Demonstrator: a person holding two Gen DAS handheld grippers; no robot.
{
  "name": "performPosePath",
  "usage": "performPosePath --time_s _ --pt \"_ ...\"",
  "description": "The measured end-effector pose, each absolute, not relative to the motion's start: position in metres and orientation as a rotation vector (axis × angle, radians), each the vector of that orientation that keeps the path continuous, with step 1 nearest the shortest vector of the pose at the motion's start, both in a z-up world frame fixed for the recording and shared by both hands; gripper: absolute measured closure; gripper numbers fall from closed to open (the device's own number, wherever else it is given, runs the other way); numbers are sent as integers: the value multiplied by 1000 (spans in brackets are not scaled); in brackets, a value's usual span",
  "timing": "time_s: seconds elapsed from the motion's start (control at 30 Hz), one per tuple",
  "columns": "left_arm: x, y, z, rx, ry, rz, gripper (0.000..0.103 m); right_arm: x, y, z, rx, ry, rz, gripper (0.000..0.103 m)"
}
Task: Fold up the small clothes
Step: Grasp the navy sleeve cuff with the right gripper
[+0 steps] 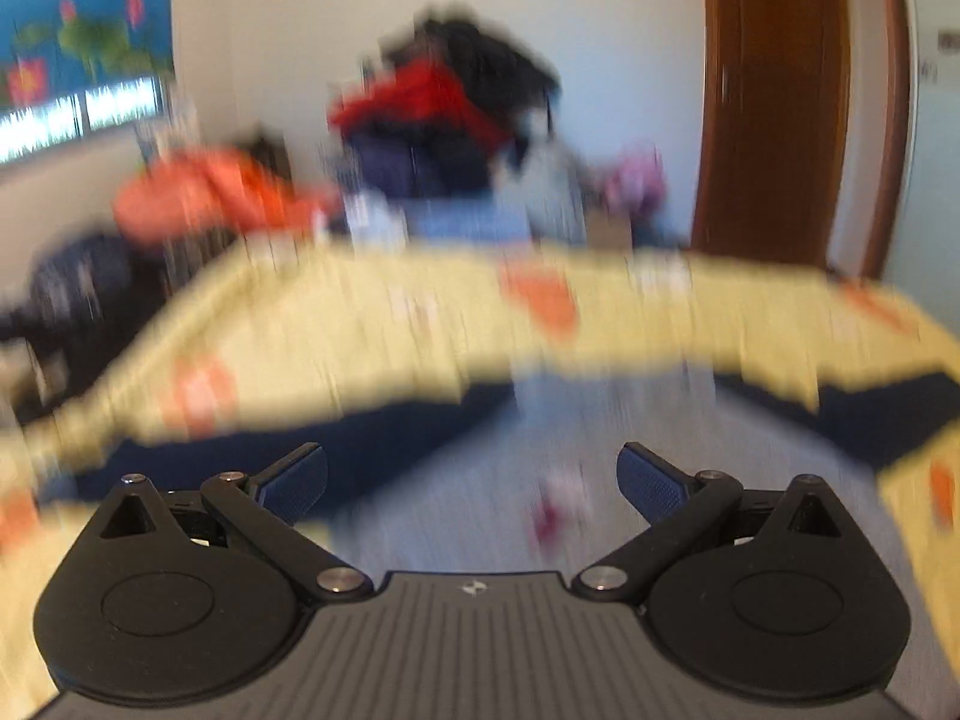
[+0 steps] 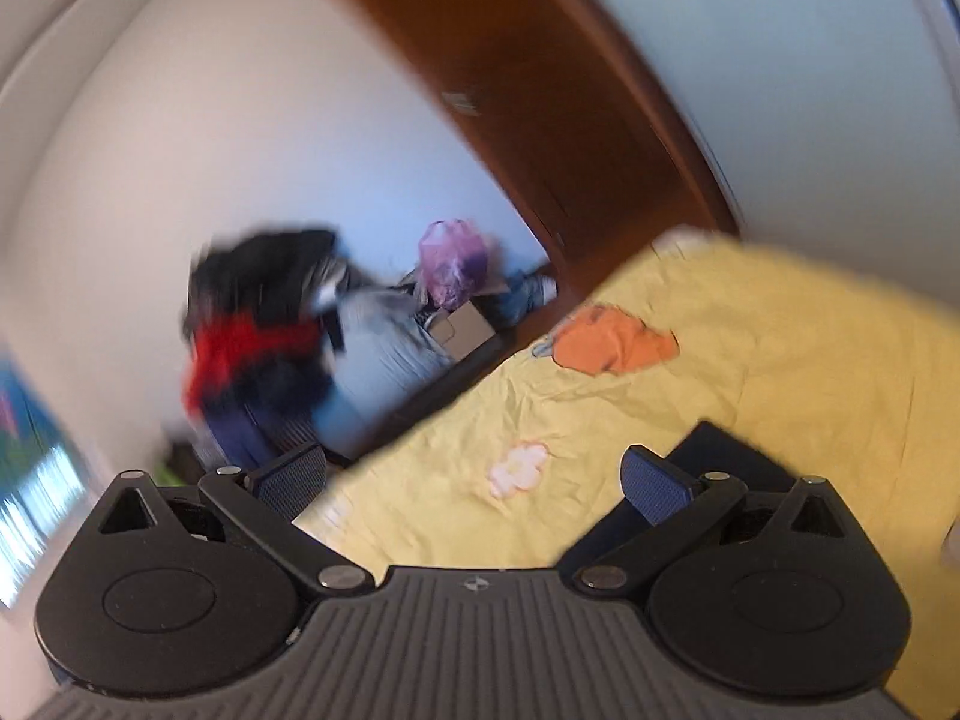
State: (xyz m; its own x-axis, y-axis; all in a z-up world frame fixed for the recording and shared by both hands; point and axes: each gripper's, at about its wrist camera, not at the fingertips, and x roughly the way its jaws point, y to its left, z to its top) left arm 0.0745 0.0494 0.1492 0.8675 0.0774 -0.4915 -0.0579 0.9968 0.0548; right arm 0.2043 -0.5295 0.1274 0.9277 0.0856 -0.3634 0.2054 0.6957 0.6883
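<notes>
Both your grippers, left [image 1: 472, 483] and right [image 2: 474, 480], gape wide, holding nothing. Only your left view shows the pale blue garment [image 1: 600, 420] on the sheet [image 1: 360, 324]; right shows a box [image 2: 465, 330].

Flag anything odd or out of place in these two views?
Both views are motion-blurred. The left claw and right claw are open and empty. Clothes sit heaped in a messy pile by the wall beyond the yellow sheet. No visible damage or spills.
</notes>
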Motion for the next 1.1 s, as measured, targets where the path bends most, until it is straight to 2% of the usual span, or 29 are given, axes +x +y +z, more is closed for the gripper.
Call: performPosePath --time_s 0.07,0.17,0.33,0.43,0.57,0.77,0.8,0.83,0.87,0.97,1.1 --pt "82 48 170 93 418 113 0 203 -554 116 892 420 -107 0" --pt "89 41 170 114 352 118 0 193 -568 83 874 507 -174 0" --pt "105 25 107 13 521 29 0 179 -574 20 865 632 -183 1" --pt "111 20 69 -51 611 12 0 177 -578 10 866 568 -166 2" --pt "109 18 48 -128 646 -22 0 194 -586 7 882 529 -184 4" --pt "101 20 44 -160 631 -60 0 226 -577 5 758 501 -217 27" --pt "99 20 44 -159 622 -61 0 230 -574 5 734 507 -221 46" --pt "97 22 44 -155 615 -57 0 236 -571 3 716 524 -223 75" --pt "95 24 43 -152 612 -50 0 240 -569 1 698 541 -232 91" --pt "90 34 43 -174 620 -37 0 235 -554 6 656 504 -266 91" --pt "82 51 44 -209 644 -6 0 212 -489 42 518 406 -121 91"
